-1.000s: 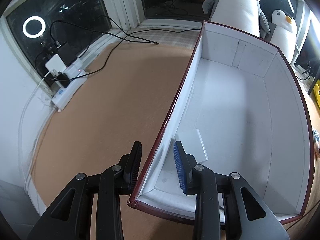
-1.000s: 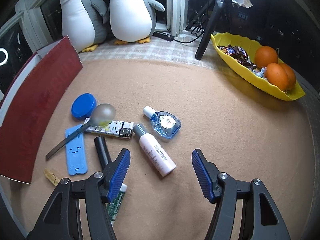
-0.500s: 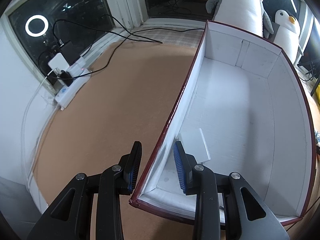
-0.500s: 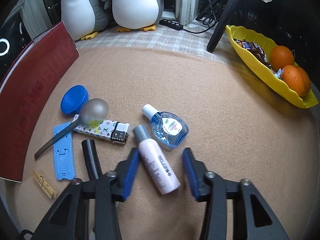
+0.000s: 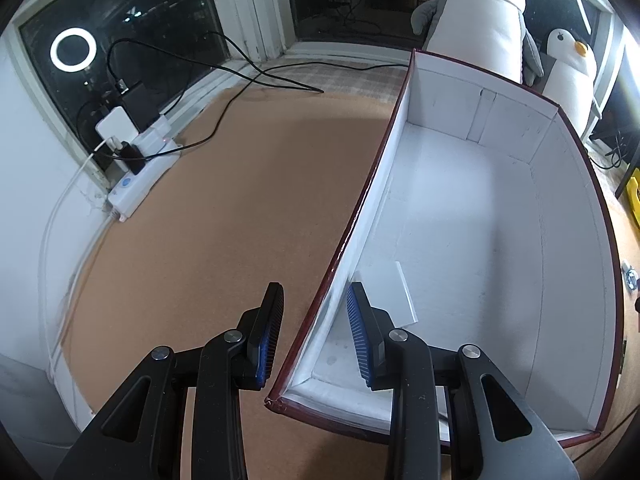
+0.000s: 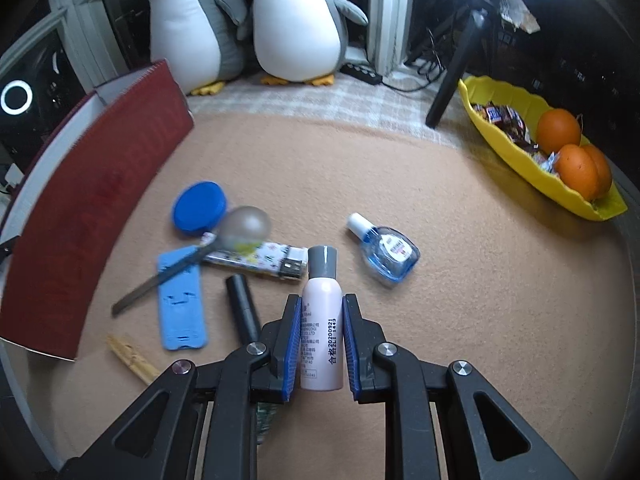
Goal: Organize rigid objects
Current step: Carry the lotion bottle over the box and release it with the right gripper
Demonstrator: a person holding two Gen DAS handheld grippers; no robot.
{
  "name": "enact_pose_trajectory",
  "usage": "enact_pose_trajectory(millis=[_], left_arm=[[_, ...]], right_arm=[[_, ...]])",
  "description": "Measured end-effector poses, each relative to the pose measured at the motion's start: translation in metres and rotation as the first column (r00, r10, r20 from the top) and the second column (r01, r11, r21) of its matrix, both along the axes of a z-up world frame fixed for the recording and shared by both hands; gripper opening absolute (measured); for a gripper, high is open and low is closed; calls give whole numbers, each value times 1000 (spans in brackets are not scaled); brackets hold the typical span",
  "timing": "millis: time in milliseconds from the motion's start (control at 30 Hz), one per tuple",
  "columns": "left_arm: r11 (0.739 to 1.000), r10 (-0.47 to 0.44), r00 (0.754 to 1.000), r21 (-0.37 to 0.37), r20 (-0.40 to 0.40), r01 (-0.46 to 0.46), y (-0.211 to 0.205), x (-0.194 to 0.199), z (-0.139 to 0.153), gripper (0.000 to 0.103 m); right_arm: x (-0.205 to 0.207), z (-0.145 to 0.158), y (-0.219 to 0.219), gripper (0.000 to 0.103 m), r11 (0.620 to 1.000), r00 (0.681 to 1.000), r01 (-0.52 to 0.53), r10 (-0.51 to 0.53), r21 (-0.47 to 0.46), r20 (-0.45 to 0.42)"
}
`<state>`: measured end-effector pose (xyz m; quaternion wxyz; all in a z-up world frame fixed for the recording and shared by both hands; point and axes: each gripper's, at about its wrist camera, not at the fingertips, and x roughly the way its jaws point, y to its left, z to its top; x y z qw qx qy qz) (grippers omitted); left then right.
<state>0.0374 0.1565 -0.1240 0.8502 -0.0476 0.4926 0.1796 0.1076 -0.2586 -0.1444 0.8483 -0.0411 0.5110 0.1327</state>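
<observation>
Box (image 5: 472, 216): left gripper (image 5: 316, 328) straddles its near left wall, one finger outside, one inside. Pads sit a little off the wall on both sides, so partly spread, not clamping. Same straddle as a second ago; box interior has nothing in it but a loose white flap just ahead of the inner finger.

Right gripper (image 6: 320, 340): jaws have just been closing, and the pink bottle (image 6: 323, 320) is now pinched between the blue pads, grey cap pointing away from the claw. A second ago the jaws were wide with the bottle lying ahead between them, untouched. Judgement: first grasp is done, next is carry to the box, whose red outer wall sits far left of this claw.

Remaining clutter, unmoved vs. earlier: blue phone stand (image 6: 182, 300) left of the claw, blue lid (image 6: 199, 208) beyond it, spoon (image 6: 224, 240) across lighter (image 6: 256, 260), eye-drop bottle (image 6: 386, 254) ahead-right, black tube (image 6: 242, 306) just left of the fingers, clothespin (image 6: 130, 356) far left.
</observation>
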Motion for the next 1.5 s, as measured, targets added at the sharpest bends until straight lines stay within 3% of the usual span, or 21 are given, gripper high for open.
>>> enact_pose_trajectory(millis=[367, 567, 733, 1167, 1500], left_arm=[[1000, 0, 999, -20, 40, 1, 7, 1, 6, 31], [999, -20, 998, -30, 53, 21, 3, 1, 7, 17], [999, -21, 998, -42, 62, 24, 5, 1, 7, 16], [998, -29, 997, -55, 77, 33, 7, 0, 6, 15], [998, -29, 997, -56, 77, 33, 6, 1, 6, 15]], right_arm=[[-26, 62, 57, 18, 992, 990, -103, 95, 70, 103], [-37, 85, 97, 18, 978, 976, -182, 168, 100, 139], [-44, 94, 131, 18, 963, 963, -242, 224, 120, 148], [-59, 72, 230, 18, 918, 918, -390, 382, 73, 111], [-62, 52, 250, 18, 909, 909, -414, 410, 50, 76]])
